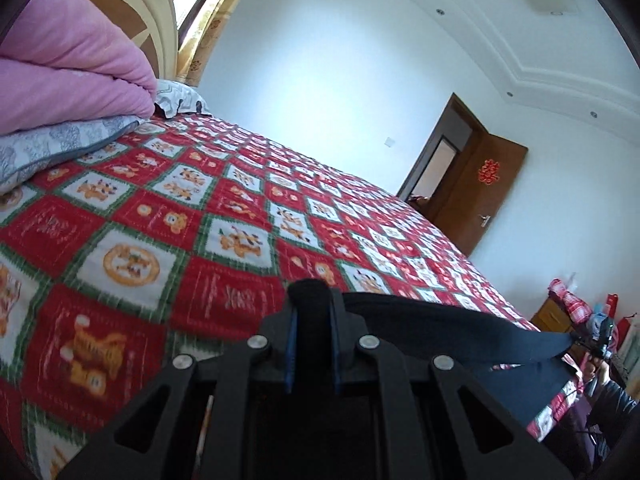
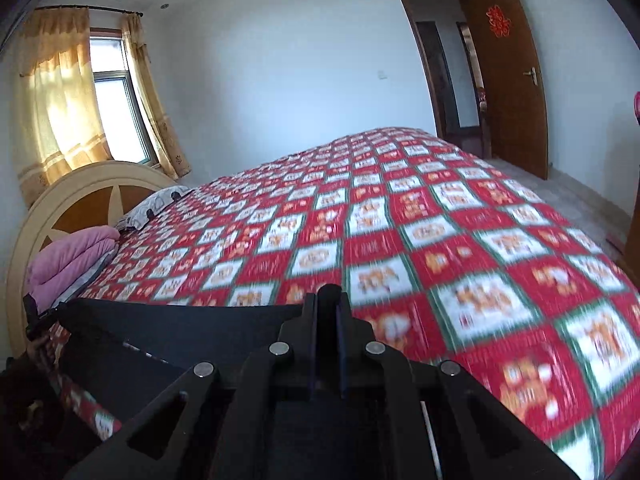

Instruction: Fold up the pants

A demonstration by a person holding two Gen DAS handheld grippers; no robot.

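Black pants are stretched in the air between my two grippers, above a bed with a red, white and green checked quilt. My left gripper is shut on a bunched edge of the fabric, which runs off to the right toward the other gripper, small at the far right. In the right wrist view my right gripper is shut on the pants, which spread leftward as a dark band to the left gripper at the frame edge. The lower part of the pants is hidden behind the gripper bodies.
A folded pink blanket on grey pillows lies at the head of the bed by a curved headboard. A curtained window, an open brown door and a cluttered cabinet line the room. A person's hand holds the right gripper.
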